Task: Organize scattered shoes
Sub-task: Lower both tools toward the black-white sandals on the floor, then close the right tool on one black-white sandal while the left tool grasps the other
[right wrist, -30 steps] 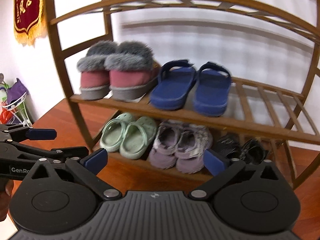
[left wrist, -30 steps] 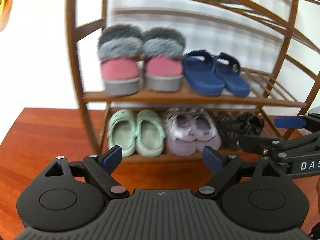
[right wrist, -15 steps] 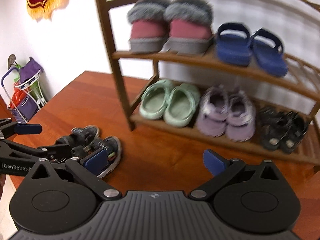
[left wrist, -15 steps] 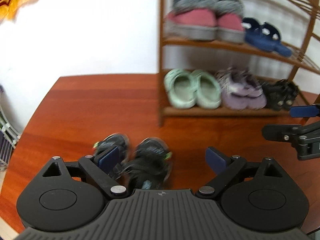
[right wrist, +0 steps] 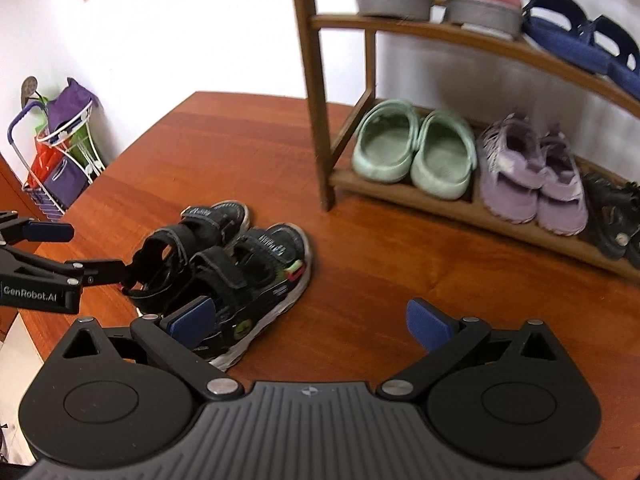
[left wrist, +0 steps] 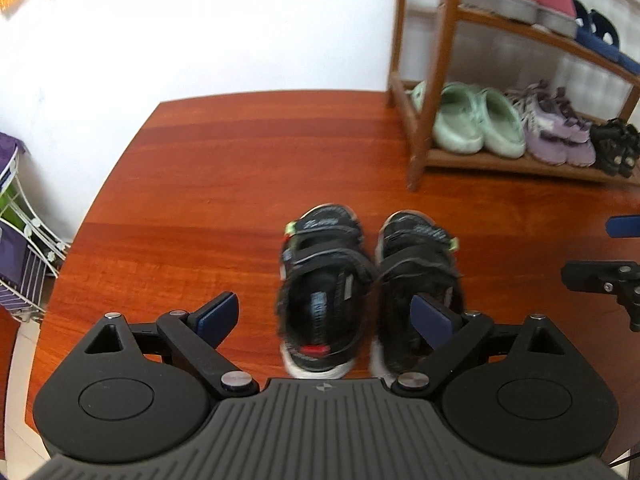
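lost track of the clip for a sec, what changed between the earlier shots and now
Both grippers swung down and left, away from the shoe rack, toward the black sandals on the floor. The left gripper now hangs open over the sandals; the right gripper is open beside them. Nothing was grasped or released. The shoes on the rack stayed put.

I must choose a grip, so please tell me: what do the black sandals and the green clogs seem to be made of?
Black sandals: apparently fabric straps, matte and fuzzy-edged, over a pale sole, probably rubber. Green clogs: seemingly moulded foam or rubber, one smooth, seamless, matte piece.
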Available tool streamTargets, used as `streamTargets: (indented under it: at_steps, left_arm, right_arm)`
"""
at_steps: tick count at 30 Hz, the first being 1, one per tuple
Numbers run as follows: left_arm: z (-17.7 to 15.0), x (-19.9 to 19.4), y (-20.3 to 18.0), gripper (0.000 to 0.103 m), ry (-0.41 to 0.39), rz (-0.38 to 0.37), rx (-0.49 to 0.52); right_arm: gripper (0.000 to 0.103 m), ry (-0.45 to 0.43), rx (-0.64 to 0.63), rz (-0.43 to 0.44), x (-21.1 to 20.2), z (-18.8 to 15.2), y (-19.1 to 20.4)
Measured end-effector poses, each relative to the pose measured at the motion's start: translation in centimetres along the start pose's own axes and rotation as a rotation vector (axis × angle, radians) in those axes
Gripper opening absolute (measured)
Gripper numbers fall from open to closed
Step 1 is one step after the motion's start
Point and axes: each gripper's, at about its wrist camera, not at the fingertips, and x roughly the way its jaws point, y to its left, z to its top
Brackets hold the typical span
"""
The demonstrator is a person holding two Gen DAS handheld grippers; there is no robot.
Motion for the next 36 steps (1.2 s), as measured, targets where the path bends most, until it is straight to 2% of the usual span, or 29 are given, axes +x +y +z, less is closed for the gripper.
streamTargets:
  at_steps: [15,22,27,31,33,36]
  left_arm:
    - [0.2,6.4,4.2,0.094,0.099,-0.072,0.007]
    - [0.7,9.0,4.4,0.091,0.13,-0.071,0.045]
    - [1.0,10.7,4.4,0.086,0.156,-0.072,0.06]
    - [1.2,11.8,4.2,0.082,0.178,-0.073,0.054]
    - [1.5,12.5,4.2,0.074,0.189,-0.087,0.041]
    - [1.6,13.2,4.1,0.065,0.202,-0.09,0.029]
  right_arm:
    - [0.102,0.065,0.079,-0.003,5.4,-0.8,3.3]
    - [0.102,0.093,0.076,-0.029,8.4,-0.4,3.9]
    - [0.097,0.124,0.08,-0.047,10.6,-0.3,4.1]
    - [0.084,0.151,0.096,-0.033,12.0,-0.2,3.9]
    - [0.083,0.162,0.109,-0.022,12.6,-0.1,3.8]
    - [0.074,0.17,0.109,-0.027,13.2,0.2,3.9]
